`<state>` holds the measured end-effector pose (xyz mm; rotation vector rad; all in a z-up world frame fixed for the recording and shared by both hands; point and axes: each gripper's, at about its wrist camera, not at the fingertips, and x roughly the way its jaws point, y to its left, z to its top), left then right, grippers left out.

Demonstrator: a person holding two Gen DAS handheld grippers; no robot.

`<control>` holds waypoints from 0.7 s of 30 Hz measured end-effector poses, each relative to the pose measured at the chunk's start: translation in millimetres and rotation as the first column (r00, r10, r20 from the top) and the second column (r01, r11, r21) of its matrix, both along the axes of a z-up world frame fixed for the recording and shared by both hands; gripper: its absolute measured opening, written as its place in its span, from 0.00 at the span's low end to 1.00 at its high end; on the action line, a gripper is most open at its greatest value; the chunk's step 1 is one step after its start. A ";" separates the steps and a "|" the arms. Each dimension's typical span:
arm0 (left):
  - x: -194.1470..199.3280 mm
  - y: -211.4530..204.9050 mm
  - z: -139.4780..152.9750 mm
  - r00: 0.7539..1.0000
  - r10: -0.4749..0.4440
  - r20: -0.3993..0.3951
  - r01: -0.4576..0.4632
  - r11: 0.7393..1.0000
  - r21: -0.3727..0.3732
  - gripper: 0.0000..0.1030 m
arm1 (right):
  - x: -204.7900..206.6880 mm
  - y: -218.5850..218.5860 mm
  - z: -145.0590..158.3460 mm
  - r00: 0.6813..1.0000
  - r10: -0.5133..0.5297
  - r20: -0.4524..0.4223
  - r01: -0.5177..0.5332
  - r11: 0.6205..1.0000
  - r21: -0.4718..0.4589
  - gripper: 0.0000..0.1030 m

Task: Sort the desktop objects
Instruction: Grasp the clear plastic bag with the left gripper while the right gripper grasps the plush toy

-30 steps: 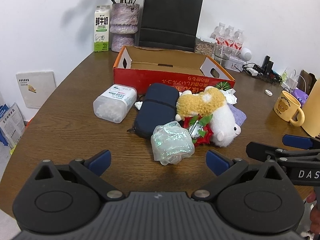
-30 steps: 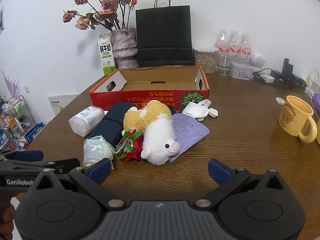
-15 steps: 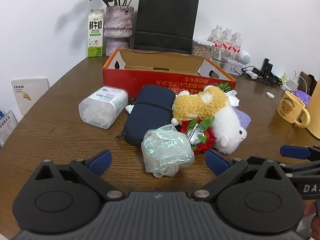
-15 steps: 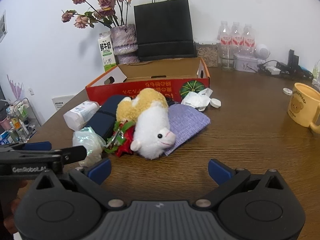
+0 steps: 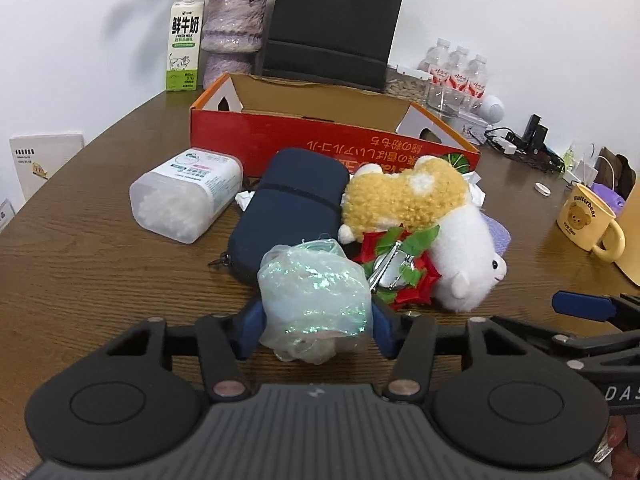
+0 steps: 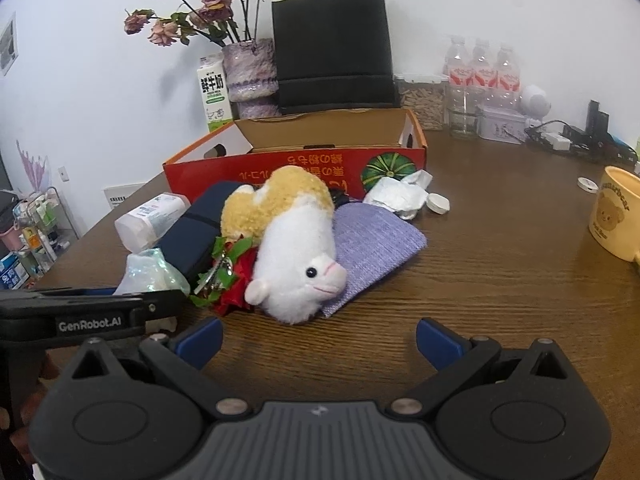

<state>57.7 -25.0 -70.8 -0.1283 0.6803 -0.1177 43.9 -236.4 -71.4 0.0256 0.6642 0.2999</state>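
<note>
**Soft bundle could slip the pinch**

Beyond the claws sits the open red cardboard box (image 5: 332, 140). The right gripper (image 6: 318, 338) hovers released. The left gripper (image 5: 316, 330) has just been closing and clenches the crinkly iridescent plastic bundle (image 5: 314, 296); it may squash, slide out, or snag the red-and-green foil flower (image 5: 402, 276) just beside.

Both grippers, left (image 5: 316, 330) and right (image 6: 318, 338), are matte black with round side discs, silver screws, a ribbed grey centre and blue fingertips (image 6: 200, 338); white lettering marks their sides.

left gripper (image 5: 316, 330) jaws just closing, blue pads pressing either side of the iridescent plastic bundle (image 5: 314, 300) on the table (image 5: 80, 280).
</note>
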 end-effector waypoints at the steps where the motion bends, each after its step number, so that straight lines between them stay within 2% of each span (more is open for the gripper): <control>1: 0.0 0.1 0.0 1.000 -0.004 0.003 0.004 1.000 0.002 0.46 | 0.6 1.0 0.1 1.000 0.001 0.002 -0.001 1.000 -0.003 1.00; 6: -0.5 5.2 0.6 1.000 -0.016 0.012 0.016 1.000 -0.016 0.40 | 3.7 6.7 1.6 1.000 0.007 0.008 -0.007 1.000 -0.015 1.00; 15: -2.1 13.4 14.2 0.998 -0.010 0.067 0.011 1.000 -0.007 0.40 | 17.4 10.0 12.8 0.999 -0.002 0.053 0.003 1.000 -0.024 0.98; 21: 8.3 18.8 21.2 0.997 0.000 0.082 0.000 1.000 0.001 0.40 | 37.7 16.2 19.9 0.997 0.007 0.076 -0.003 0.999 -0.054 0.86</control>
